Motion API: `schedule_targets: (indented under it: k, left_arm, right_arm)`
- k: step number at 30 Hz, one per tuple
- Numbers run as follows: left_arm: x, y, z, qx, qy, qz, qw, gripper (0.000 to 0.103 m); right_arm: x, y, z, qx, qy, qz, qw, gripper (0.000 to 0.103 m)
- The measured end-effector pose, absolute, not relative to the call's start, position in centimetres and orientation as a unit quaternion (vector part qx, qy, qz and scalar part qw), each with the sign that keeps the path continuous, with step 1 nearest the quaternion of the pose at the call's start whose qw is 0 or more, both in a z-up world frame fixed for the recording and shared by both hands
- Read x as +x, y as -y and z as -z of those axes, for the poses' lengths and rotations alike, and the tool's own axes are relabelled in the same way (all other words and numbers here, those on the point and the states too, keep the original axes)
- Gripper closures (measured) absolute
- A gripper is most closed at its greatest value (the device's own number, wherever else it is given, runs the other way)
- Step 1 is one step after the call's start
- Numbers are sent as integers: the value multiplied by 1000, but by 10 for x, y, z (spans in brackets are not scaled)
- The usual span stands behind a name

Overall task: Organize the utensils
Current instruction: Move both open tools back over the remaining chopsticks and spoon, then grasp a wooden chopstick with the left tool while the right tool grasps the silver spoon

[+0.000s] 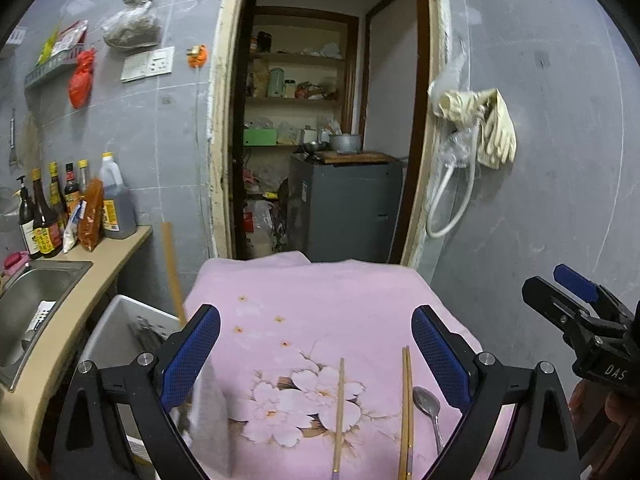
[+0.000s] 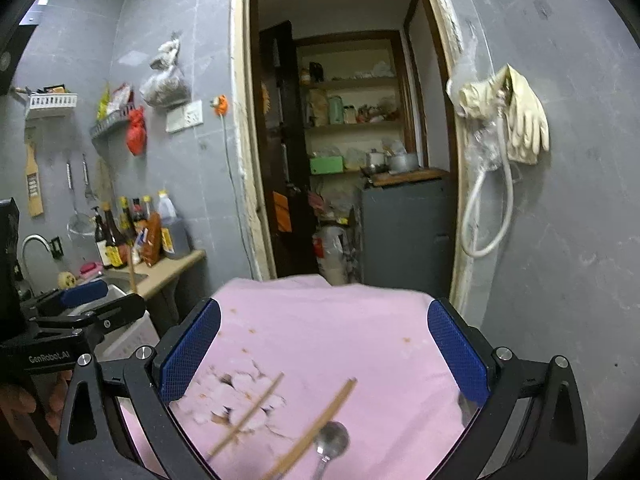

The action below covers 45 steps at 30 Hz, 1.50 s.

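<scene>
Hovering above a table draped in a pink floral cloth [image 1: 320,300], the left gripper [image 1: 316,354] and right gripper [image 2: 324,350] both had their jaws spread wide, grasping nothing. On the cloth lay a single chopstick [image 1: 340,412], a pair of chopsticks [image 1: 407,408] touching each other just to its right, and a metal spoon [image 1: 428,404] beside the pair. A white utensil bin [image 1: 120,332] stood left of the table, near the sink [image 1: 36,304] and a row of sauce bottles [image 1: 72,208].
</scene>
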State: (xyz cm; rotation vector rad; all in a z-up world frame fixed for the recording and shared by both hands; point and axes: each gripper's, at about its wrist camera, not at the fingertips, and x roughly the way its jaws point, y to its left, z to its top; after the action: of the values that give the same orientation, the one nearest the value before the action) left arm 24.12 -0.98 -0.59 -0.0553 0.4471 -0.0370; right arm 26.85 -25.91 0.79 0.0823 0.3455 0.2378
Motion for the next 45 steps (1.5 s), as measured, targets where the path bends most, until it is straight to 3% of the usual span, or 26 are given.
schedule_targets:
  k: [22,37,39,45]
  left_arm:
    - [299,52,97,-17,-329,33,943,8]
    - [336,50,157,-17,-454,44,890,54]
    - [340,51,161,-14,-466,47,884,59]
    - [350,57,164,-2,-479,53,876,63]
  right_arm:
    - [318,286,115,38,-309,-123,942,1]
    - [331,250,163,9,-406,-157,901,4]
    - [332,246,167,4,-416,-160,895,12]
    - [337,235,175,-7,-437,-160,885,21]
